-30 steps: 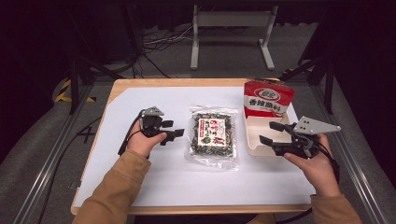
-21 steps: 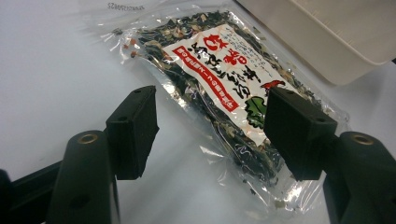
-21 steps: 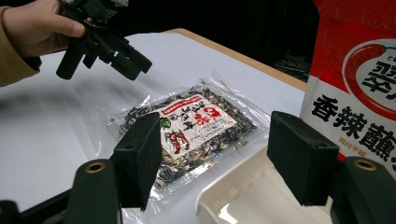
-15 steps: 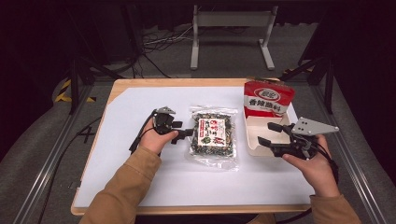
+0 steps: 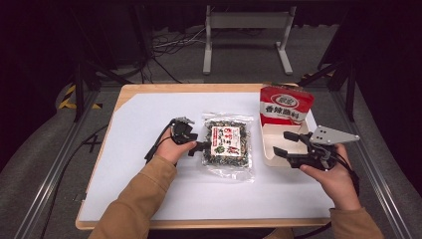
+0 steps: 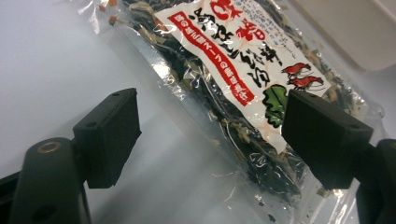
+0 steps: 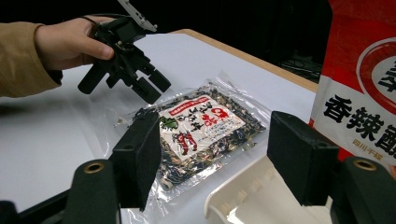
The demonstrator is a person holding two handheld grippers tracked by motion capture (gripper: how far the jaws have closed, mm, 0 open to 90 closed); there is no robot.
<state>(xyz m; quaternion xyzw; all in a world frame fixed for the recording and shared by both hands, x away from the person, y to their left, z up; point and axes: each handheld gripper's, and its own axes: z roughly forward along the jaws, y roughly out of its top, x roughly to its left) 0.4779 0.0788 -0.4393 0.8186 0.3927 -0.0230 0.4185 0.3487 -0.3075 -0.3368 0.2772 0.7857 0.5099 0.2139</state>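
Left gripper closes in on a snack packet at the middle of the table.

On the white-covered table point(image 5: 149, 199), an open white box point(image 5: 271, 144) with a red printed lid sits near the right edge. The clear packet of dried greens point(image 5: 226, 147) lies flat at the centre, just beside the box. The right gripper point(image 5: 283, 144) hangs by the box's near end, jaws wide and holding nothing. The left gripper point(image 5: 201, 146) sits low at the packet's left edge; its jaws have just been opening and straddle the sealed plastic border without pinching it. The reach looks nearly done; next, the jaws likely need to close on that thin edge.
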